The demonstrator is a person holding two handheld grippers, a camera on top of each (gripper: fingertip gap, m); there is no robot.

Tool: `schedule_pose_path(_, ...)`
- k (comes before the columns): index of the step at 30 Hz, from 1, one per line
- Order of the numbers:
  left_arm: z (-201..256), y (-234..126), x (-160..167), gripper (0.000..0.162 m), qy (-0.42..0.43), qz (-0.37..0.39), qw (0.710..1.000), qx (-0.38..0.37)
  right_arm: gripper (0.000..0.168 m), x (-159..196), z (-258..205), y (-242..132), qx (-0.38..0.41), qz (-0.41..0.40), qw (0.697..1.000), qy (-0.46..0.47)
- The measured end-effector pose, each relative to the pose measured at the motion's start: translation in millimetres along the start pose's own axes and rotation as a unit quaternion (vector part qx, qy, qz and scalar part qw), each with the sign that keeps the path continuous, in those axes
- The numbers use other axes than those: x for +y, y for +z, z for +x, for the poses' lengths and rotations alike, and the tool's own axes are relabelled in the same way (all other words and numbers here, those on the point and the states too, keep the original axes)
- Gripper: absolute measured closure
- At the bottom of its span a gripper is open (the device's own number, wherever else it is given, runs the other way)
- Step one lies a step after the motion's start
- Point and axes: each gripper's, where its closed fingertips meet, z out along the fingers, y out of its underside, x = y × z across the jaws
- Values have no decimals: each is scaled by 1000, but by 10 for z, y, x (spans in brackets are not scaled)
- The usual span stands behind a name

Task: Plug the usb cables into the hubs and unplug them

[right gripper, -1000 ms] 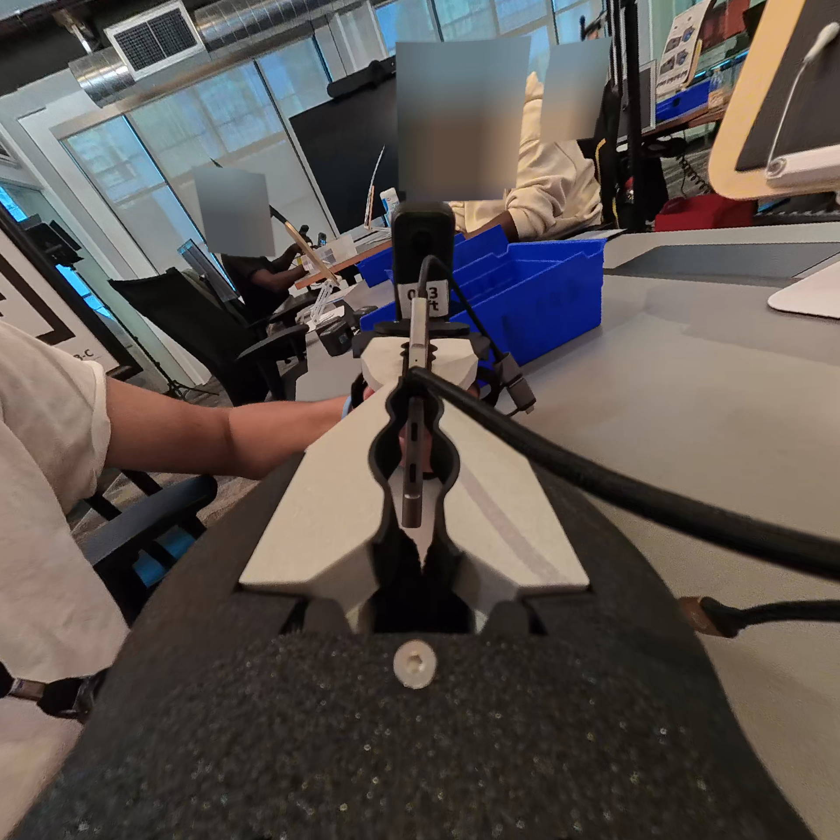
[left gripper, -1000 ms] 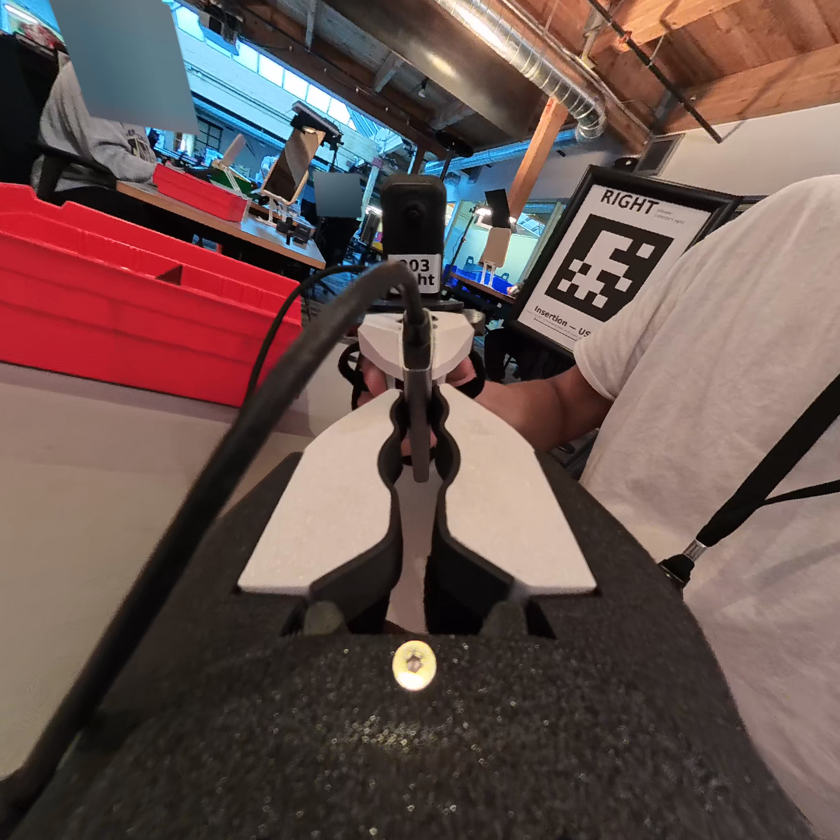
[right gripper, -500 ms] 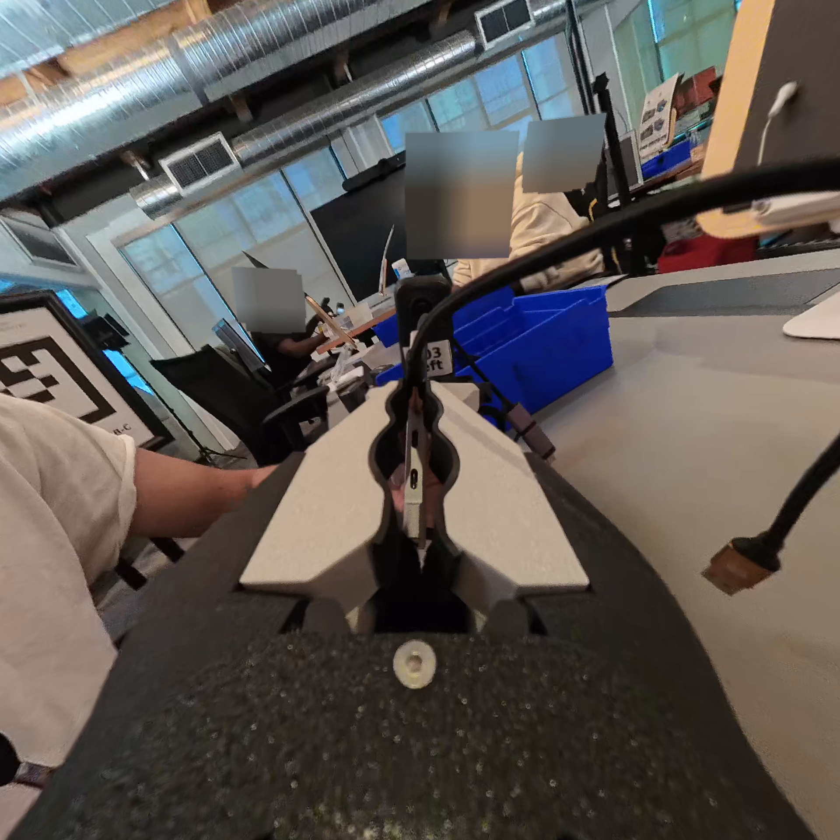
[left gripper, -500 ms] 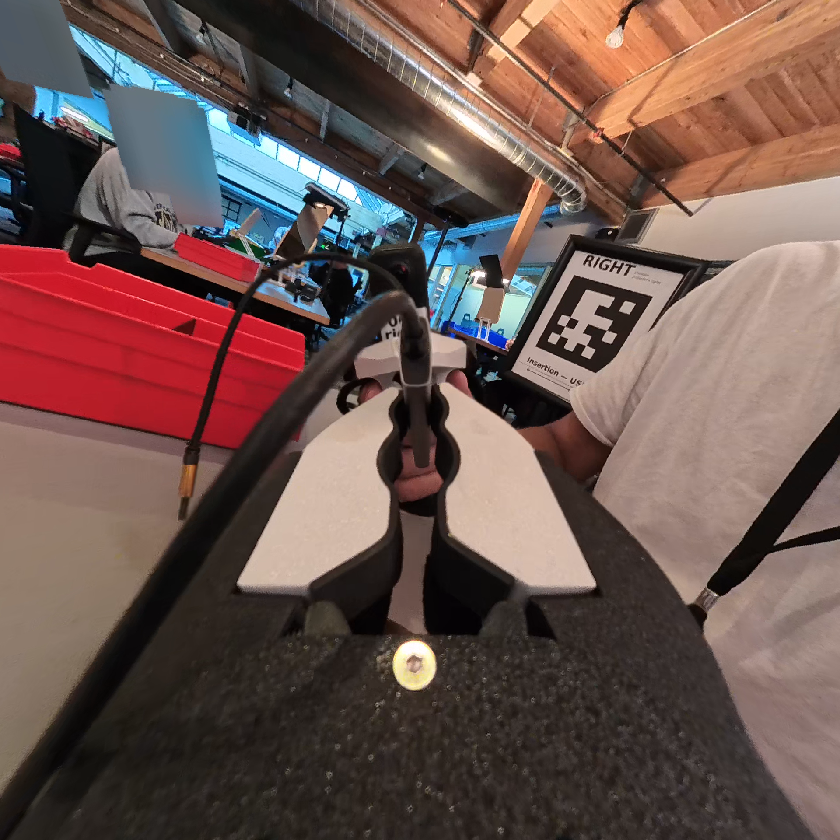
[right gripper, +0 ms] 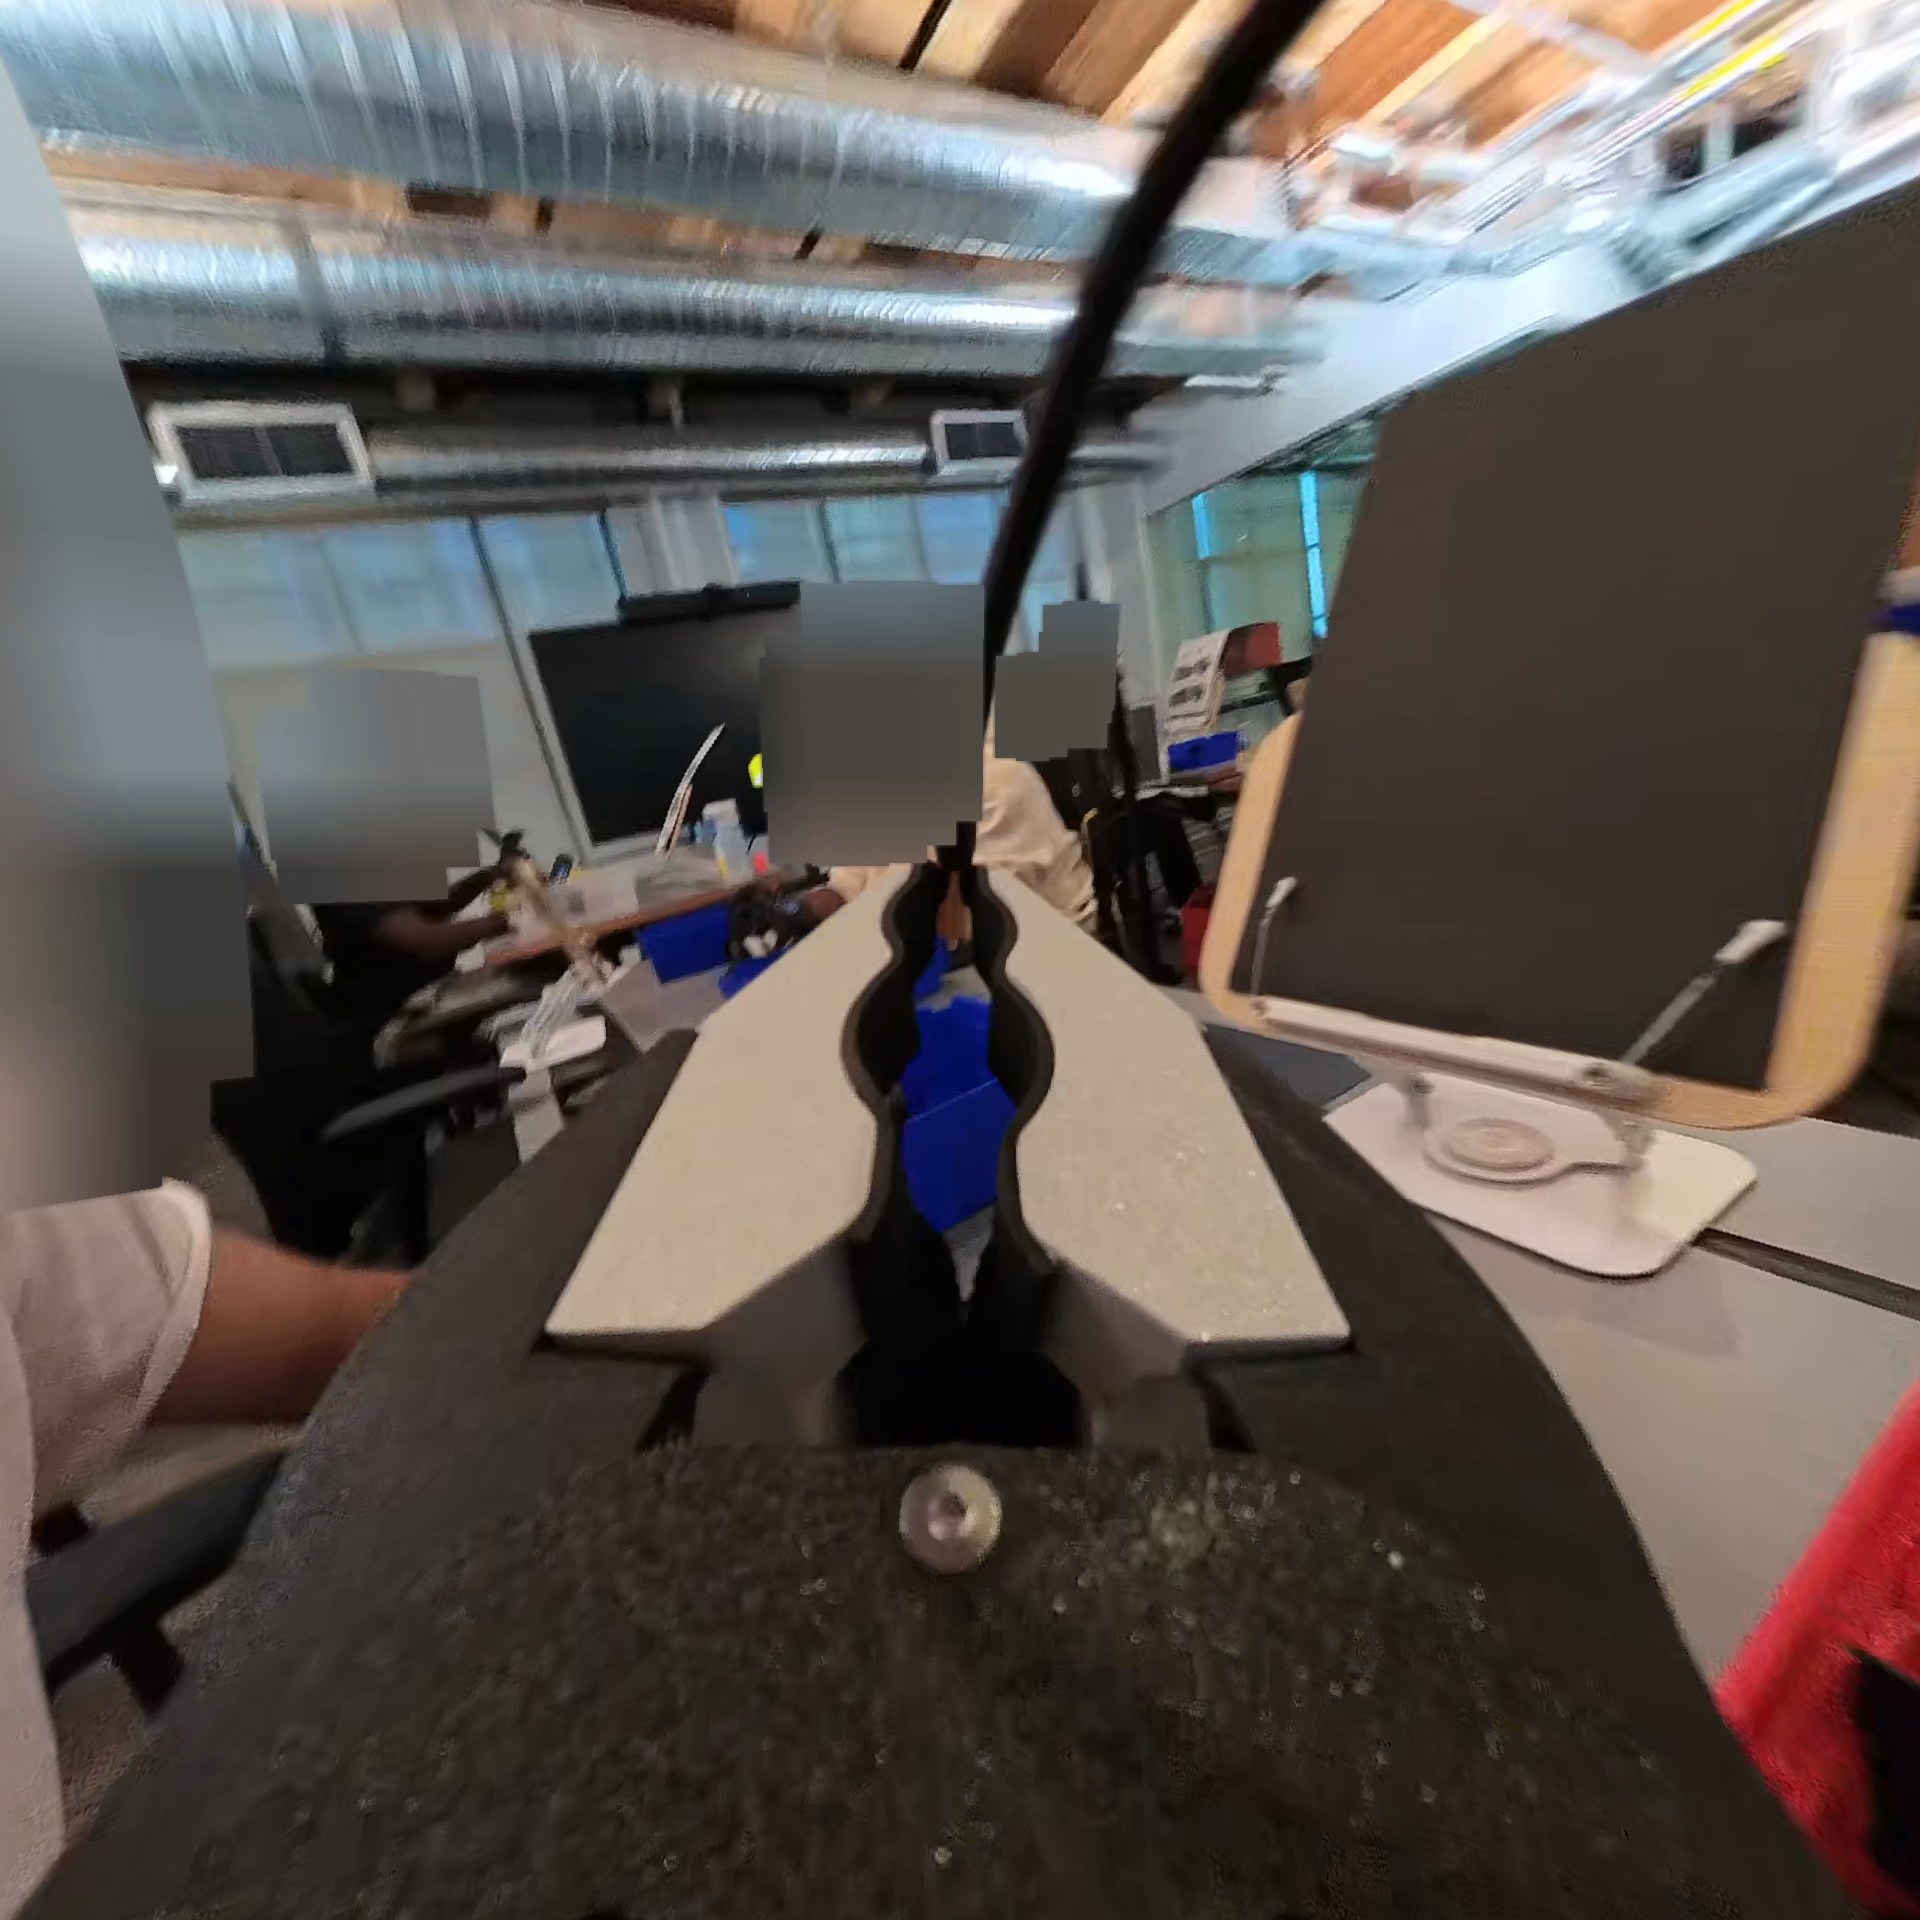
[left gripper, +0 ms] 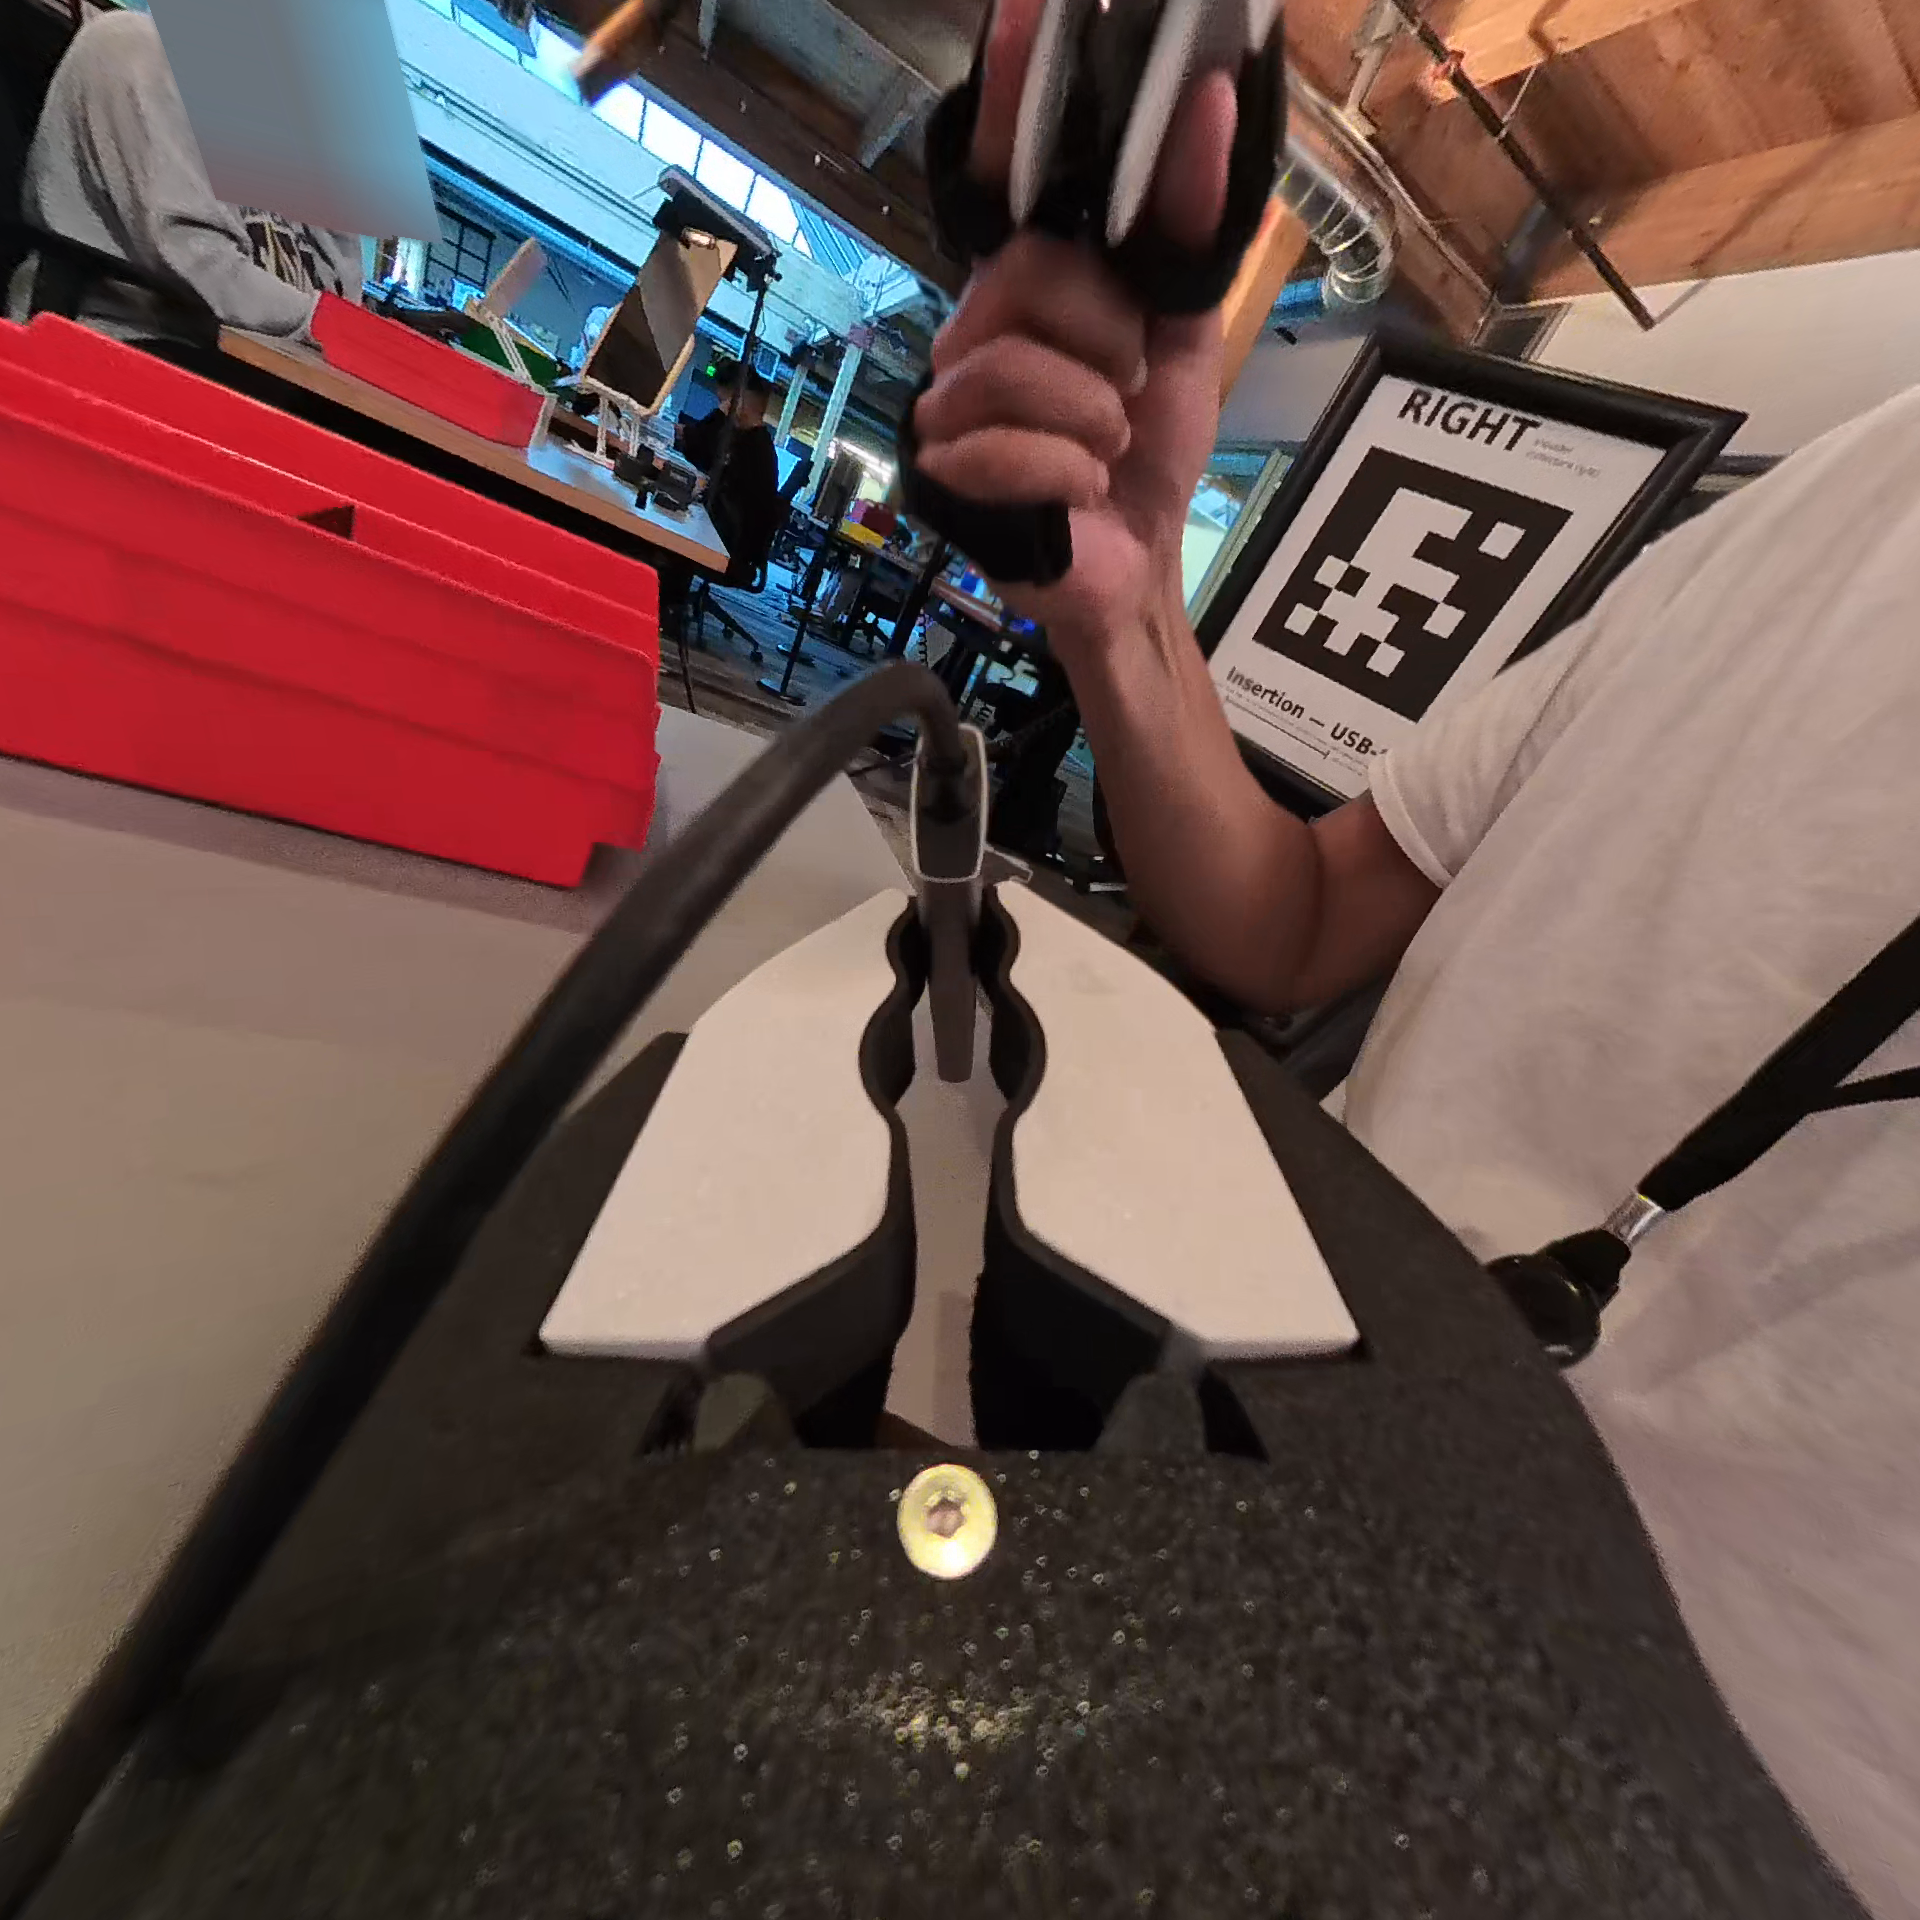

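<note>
My left gripper (left gripper: 948, 914) is shut on a slim grey plug (left gripper: 948, 997). The plug's thick black cable (left gripper: 665, 935) arcs left and down past the gripper body. A hand (left gripper: 1029, 416) holds the other gripper high above it, with its fingers reaching out of the top of the picture. In the blurred right wrist view, my right gripper (right gripper: 951, 894) points up toward the ceiling. Its jaws stand almost together. A black cable (right gripper: 1049, 468) rises from between its fingertips, and its end looks pinched there. A blue bin (right gripper: 951, 1143) shows through the gap lower down.
Stacked red bins (left gripper: 312, 644) stand on the grey table (left gripper: 260, 1039) at left. A framed black-and-white marker sign (left gripper: 1434, 582) and the person's white shirt (left gripper: 1662, 935) are at right. A wood-framed dark board (right gripper: 1558, 727) on a white stand is right of my right gripper. Tip to tip, the grippers are about 25 cm apart.
My right gripper has risen well above the left one and tilted toward the ceiling. The slim grey piece seen between its jaws earlier no longer shows. My left gripper still holds its plug.
</note>
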Motion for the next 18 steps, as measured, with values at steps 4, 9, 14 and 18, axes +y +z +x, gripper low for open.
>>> schedule_pose_path(4,20,4,-10,153,-2,-1,1000,3,164,-213,587,-390,73,29,994,75)
schedule_pose_path(9,34,17,38,153,-4,-13,1000,8,164,305,1408,-817,141,95,948,268)
schedule_pose_path(14,45,48,131,153,0,-40,999,9,164,1091,1867,-1059,193,100,866,450)
schedule_pose_path(18,42,43,128,153,-2,-40,999,10,162,1389,1872,-1135,200,96,825,519)
